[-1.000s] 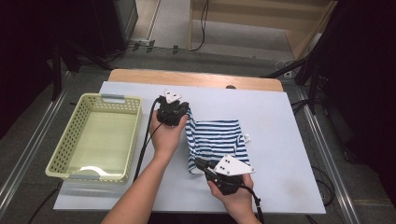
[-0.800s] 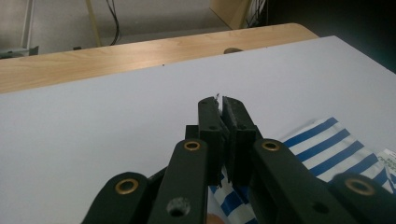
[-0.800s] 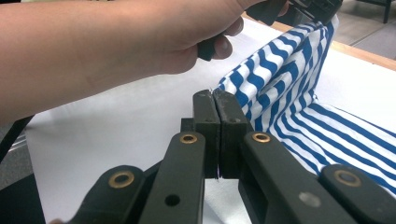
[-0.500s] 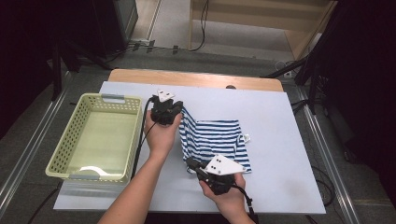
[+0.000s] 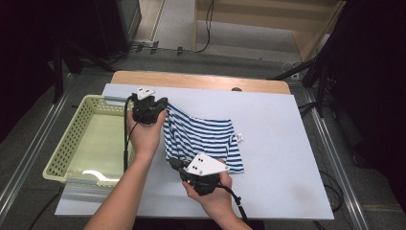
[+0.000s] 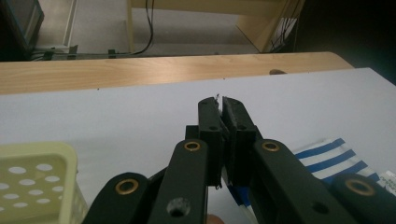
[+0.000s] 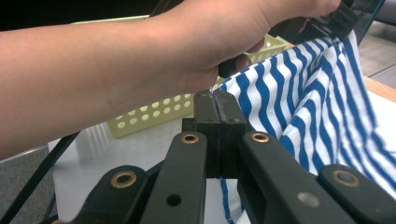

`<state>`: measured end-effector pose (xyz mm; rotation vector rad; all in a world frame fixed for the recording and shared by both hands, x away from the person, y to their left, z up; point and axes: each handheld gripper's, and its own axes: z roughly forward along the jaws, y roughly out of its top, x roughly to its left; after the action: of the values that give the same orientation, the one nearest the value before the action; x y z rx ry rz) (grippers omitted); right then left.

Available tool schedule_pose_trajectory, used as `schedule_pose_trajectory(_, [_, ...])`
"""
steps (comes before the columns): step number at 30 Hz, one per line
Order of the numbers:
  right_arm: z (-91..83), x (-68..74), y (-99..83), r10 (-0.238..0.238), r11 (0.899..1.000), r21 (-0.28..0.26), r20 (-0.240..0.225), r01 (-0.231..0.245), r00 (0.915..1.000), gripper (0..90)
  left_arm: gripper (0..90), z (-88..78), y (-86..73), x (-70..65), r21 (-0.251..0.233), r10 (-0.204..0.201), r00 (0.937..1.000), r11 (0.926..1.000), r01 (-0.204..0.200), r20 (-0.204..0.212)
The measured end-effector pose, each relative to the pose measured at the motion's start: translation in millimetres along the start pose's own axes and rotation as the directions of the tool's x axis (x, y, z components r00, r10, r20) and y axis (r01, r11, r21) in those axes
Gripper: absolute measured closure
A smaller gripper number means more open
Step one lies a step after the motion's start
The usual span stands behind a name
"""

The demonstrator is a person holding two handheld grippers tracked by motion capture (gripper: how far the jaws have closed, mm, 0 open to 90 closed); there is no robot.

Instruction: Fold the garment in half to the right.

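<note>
A blue-and-white striped cloth (image 5: pixel 206 136) lies on the white table top (image 5: pixel 282 143), its left edge lifted off the surface. My left gripper (image 5: pixel 163 104) is shut on the far left corner of the cloth. My right gripper (image 5: pixel 173 161) is shut on the near left corner. In the right gripper view the shut jaws (image 7: pixel 217 95) pinch the cloth (image 7: pixel 322 93), which stretches up to the other hand's gripper at the top right. In the left gripper view the jaws (image 6: pixel 221 100) are pressed together, and the striped cloth (image 6: pixel 327 156) trails off to the lower right.
A pale green perforated basket (image 5: pixel 72 139) stands at the table's left edge, close to the left hand; it also appears as the basket (image 6: pixel 32 177) and behind the forearm as the basket (image 7: pixel 154 112). A wooden strip (image 5: pixel 201 81) borders the far side. A small white tag (image 5: pixel 240 137) sticks out of the cloth.
Both grippers have moved left toward the basket, dragging the cloth's left edge with them and raising it a little. Both stay shut.
</note>
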<state>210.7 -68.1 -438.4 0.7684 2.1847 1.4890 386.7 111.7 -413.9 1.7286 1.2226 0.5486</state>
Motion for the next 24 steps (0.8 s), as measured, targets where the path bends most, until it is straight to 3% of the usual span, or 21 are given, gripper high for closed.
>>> schedule_pose_trajectory(10, [-24.8,-14.8,-19.4,0.035,0.999,-0.003,0.037,-0.035,0.9987,88.0,87.6,19.8,-6.4,-35.0,0.006,0.03,0.9981,0.9995,-0.031,0.054])
schedule_pose_trajectory(18, [-53.0,-35.8,-44.4,0.075,0.997,0.005,0.094,-0.076,0.9927,87.9,87.5,41.1,-6.9,-68.0,0.018,0.06,0.9935,0.9979,-0.062,0.096])
schedule_pose_trajectory(24, [-67.5,-46.4,-57.0,0.093,0.995,0.01,0.127,-0.095,0.9875,88.0,87.6,53.0,-8.6,-83.8,0.037,0.077,0.9906,0.996,-0.081,0.113])
